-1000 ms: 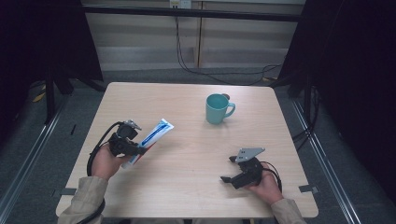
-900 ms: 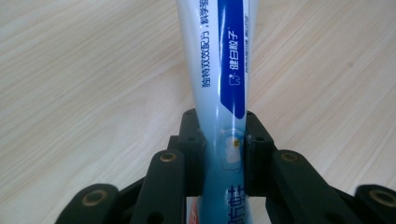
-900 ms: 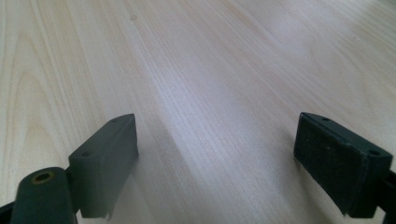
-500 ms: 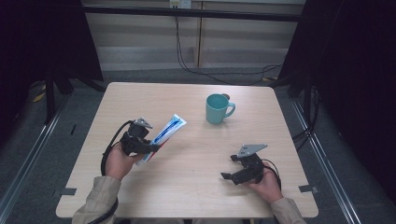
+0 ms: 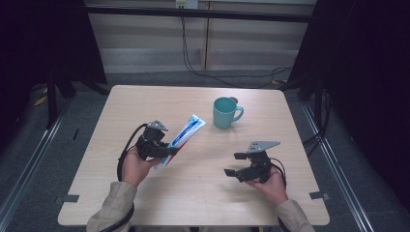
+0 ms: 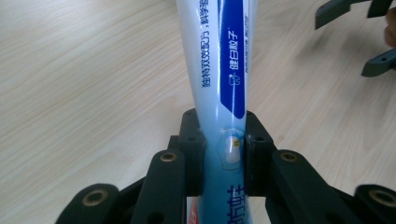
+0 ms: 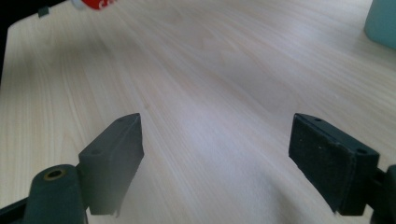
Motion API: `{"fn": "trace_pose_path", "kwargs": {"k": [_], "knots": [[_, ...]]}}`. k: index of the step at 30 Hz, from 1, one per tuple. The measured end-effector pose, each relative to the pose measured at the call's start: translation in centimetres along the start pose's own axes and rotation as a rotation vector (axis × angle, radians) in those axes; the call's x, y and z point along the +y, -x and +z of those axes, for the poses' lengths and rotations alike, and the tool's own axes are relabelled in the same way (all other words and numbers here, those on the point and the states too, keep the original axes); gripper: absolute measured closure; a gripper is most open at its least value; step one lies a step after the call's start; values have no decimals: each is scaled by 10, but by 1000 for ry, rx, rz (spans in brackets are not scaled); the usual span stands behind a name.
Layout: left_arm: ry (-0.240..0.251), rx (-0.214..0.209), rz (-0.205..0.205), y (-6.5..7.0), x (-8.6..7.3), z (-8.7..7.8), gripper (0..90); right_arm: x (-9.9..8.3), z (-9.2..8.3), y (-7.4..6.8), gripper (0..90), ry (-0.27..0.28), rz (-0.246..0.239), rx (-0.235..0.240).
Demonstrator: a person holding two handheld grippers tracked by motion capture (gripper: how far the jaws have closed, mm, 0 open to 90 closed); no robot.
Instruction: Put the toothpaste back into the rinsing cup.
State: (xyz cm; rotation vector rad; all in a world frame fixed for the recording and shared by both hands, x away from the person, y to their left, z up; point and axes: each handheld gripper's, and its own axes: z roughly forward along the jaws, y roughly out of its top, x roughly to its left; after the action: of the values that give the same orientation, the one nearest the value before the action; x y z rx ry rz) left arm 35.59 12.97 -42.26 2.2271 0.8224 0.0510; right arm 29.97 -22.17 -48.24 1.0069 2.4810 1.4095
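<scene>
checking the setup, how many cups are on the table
1: a teal mug stands upright on the table toward its far side, right of centre, handle to the right, beyond the tip of the toothpaste tube. Its edge shows at the right gripper view's top right.

White-and-blue toothpaste tube (image 5: 182, 140) held slantwise above the table, its printed end toward the mug

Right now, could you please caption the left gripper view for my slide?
Left gripper shut on a toothpaste tube above the wooden table.
</scene>
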Motion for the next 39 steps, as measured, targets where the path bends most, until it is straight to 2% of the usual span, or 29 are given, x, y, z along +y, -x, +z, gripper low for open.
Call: {"fn": "trace_pose_path", "kwargs": {"k": [4, 8, 9, 10, 19, 28, 34, 37, 39], "knots": [[19, -11, 12, 7, 4, 6, 748, 9, 0, 1, 176, 47, 45, 22], [51, -49, 6, 14, 9, 13, 748, 18, 0, 1, 183, 89, 64, 25], [49, -46, 12, 15, 10, 14, 748, 20, 0, 1, 185, 95, 65, 29], [53, -62, 12, 18, 12, 17, 748, 22, 0, 1, 184, 96, 65, 26], [83, -91, 0, 27, 14, 32, 748, 35, 0, 0, 185, 139, 85, 41], [103, -136, 0, 40, 16, 45, 747, 44, 1, 4, 195, 170, 142, 51], [112, -162, -1, 48, 19, 54, 747, 49, 4, 8, 232, 201, 197, 71], [117, -167, 2, 51, 19, 57, 746, 50, 5, 10, 258, 223, 224, 96], [128, -185, -4, 53, 20, 58, 746, 51, 5, 11, 261, 227, 238, 96]]}}
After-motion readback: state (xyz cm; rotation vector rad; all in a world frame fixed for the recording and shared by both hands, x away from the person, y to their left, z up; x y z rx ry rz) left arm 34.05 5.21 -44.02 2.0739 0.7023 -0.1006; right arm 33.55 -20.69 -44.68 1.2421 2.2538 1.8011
